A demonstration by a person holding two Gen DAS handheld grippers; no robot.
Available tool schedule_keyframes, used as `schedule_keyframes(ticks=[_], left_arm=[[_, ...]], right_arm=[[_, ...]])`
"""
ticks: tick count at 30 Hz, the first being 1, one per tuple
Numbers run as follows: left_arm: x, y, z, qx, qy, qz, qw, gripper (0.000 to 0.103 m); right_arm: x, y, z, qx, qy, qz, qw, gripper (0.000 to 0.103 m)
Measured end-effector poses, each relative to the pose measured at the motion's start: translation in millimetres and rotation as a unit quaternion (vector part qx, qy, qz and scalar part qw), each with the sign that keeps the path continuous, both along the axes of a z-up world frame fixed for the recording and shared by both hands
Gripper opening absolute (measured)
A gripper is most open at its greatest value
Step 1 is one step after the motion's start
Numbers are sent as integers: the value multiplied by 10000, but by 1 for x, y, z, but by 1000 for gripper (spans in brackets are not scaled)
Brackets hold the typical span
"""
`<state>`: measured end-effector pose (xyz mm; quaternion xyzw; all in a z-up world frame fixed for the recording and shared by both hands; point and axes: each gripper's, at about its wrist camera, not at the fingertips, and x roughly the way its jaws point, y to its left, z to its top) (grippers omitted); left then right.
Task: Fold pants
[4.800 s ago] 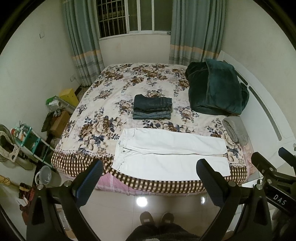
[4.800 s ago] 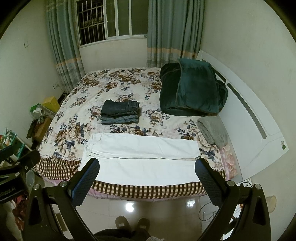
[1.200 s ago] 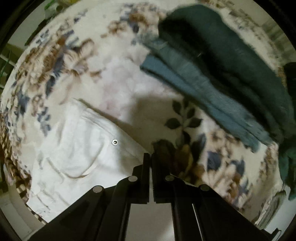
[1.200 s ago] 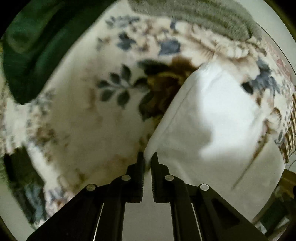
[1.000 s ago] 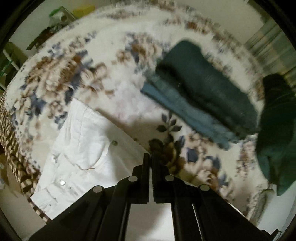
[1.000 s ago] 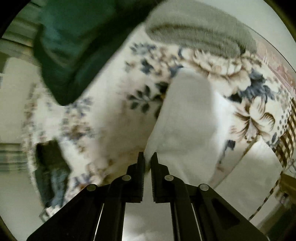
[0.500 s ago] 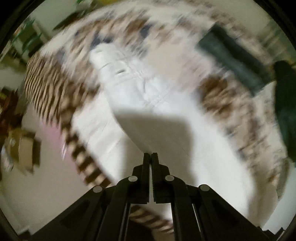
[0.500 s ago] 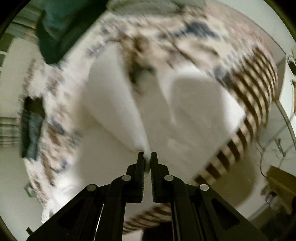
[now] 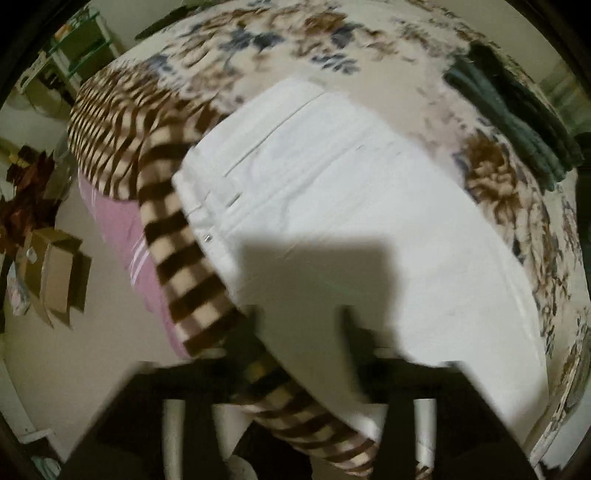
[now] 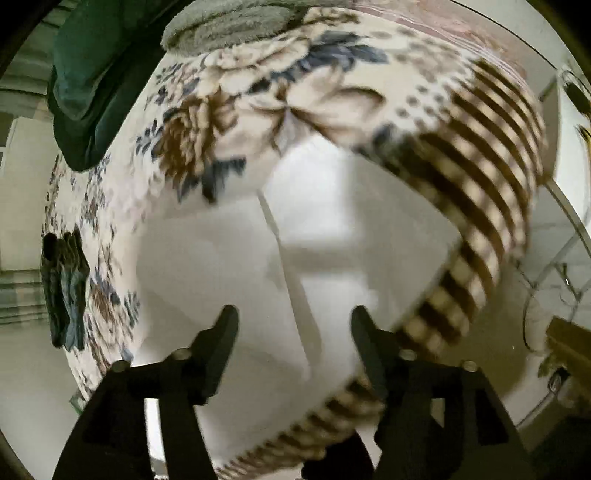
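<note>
White pants [image 9: 351, 206] lie folded lengthwise, one leg over the other, along the near edge of the floral bed cover [image 9: 280, 40]. The left wrist view shows the waist end with a rivet. My left gripper [image 9: 301, 325] is open, its blurred fingers just above the pants' near edge. The right wrist view shows the leg ends of the pants [image 10: 229, 266], with the upper leg's edge running across. My right gripper [image 10: 293, 321] is open over that end and holds nothing.
A stack of folded jeans [image 9: 517, 88] lies further in on the bed. A dark green blanket [image 10: 92, 74] and a grey towel [image 10: 229, 22] lie by the headboard side. A checkered bed border [image 9: 177, 236], cardboard boxes [image 9: 55, 273] and floor lie to the left.
Both grippers were shut on the far leg, carried it over the near leg toward the bed edge, and have now opened and let go of it.
</note>
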<state>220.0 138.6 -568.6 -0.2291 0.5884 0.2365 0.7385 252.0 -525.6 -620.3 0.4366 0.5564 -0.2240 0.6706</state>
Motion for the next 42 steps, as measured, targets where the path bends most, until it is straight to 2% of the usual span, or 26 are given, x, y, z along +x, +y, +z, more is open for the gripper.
schedule_keyframes(ticks=[1, 3, 6, 8, 9, 11, 13, 16, 18, 20, 21, 22, 23, 24, 26, 27, 28, 30, 33, 34, 35, 36, 37, 40, 42], left_arm=[[2, -3, 0, 57, 2, -39, 10000, 78], [8, -9, -2, 169, 50, -129, 9998, 78], [14, -21, -10, 213, 230, -304, 9990, 78], [17, -33, -10, 245, 368, -407, 9982, 78], [18, -39, -10, 289, 426, -502, 9974, 78], [19, -52, -10, 401, 535, -663, 9956, 78], [17, -60, -10, 416, 593, -770, 9944, 78], [15, -68, -14, 436, 739, -867, 9925, 78], [13, -70, -19, 418, 857, -879, 9916, 78], [11, -72, -24, 382, 958, -855, 9910, 78], [10, -72, -26, 336, 989, -818, 9912, 78], [9, -73, -28, 306, 1015, -776, 9913, 78], [7, -71, -30, 277, 1043, -728, 9915, 78], [6, -69, -32, 219, 1057, -665, 9919, 78], [1, -63, -35, 60, 1035, -490, 9934, 78], [0, -59, -37, -24, 1027, -399, 9939, 78], [-2, -54, -40, -140, 1005, -259, 9945, 78], [-4, -44, -47, -359, 947, -15, 9949, 78], [-4, -34, -60, -681, 827, 244, 9939, 76], [-4, -33, -63, -723, 773, 281, 9940, 65], [-5, -31, -64, -686, 701, 304, 9947, 57], [-7, -30, -63, -576, 639, 321, 9958, 41], [-9, -30, -61, -474, 598, 304, 9966, 29], [-17, -28, -54, -359, 537, 161, 9978, 14], [-25, -23, -51, -453, 440, 141, 9979, 13]], right_arm=[[9, -7, -6, 14, -71, 26, 10000, 70], [31, -13, -25, 196, -122, 123, 9997, 75], [62, -7, -54, 608, -82, 246, 9978, 74], [69, 2, -55, 502, -202, 407, 9977, 27], [66, 5, -46, 220, -193, 543, 9981, 4], [57, 6, -27, -32, -524, 452, 9976, 4], [32, -8, -2, -274, -758, 84, 9967, 3], [-9, -35, 12, -470, -791, -526, 9944, 3], [-27, -48, 2, -449, -618, -584, 9954, 3], [-35, -54, -15, -661, -112, -453, 9967, 3], [-42, -59, -28, -564, 188, -464, 9971, 3], [-52, -63, -35, -345, 287, -575, 9973, 5], [-58, -66, -38, -149, 252, -698, 9971, 5], [-70, -66, -35, 170, -103, -916, 9956, 6], [-79, -58, -24, 330, -523, -1001, 9931, 27], [-81, -51, -20, 411, -692, -994, 9918, 41], [-81, -40, -19, 638, -931, -921, 9893, 44], [-71, -25, -27, 949, -1057, -742, 9871, 44], [-54, -15, -48, 732, -611, -697, 9930, 44], [-52, -17, -63, 629, -238, -851, 9941, 44], [-53, -19, -71, 681, -200, -1015, 9923, 44], [-56, -19, -76, 748, -233, -1205, 9896, 31], [-60, -20, -77, 713, -210, -1385, 9876, 7], [-72, -19, -64, 662, -426, -1565, 9845, 6], [-75, -15, -48, 450, -563, -1383, 9878, 6]])
